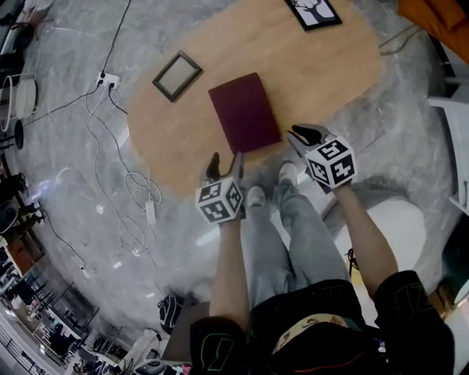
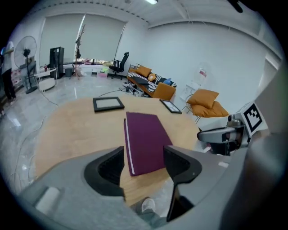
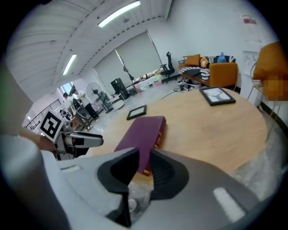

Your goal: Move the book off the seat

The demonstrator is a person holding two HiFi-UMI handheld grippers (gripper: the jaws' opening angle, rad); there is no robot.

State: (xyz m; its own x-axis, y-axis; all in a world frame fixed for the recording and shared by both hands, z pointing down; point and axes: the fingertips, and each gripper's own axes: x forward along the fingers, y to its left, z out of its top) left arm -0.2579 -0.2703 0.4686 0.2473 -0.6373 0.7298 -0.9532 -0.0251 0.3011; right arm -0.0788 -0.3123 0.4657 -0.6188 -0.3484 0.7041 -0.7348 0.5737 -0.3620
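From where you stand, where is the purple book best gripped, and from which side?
Probably its near short edge, from your side: the book lies flat on the table, that edge nearest its rim, the left tongs and right tongs.

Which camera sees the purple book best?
The head view: the whole maroon book lies flat on the wooden table, seen from above. Both gripper views see it slanted, its near end partly hidden behind their own jaws.

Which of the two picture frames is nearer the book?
The plain frame just left of the book; the black-picture frame lies farther off, at the far end.
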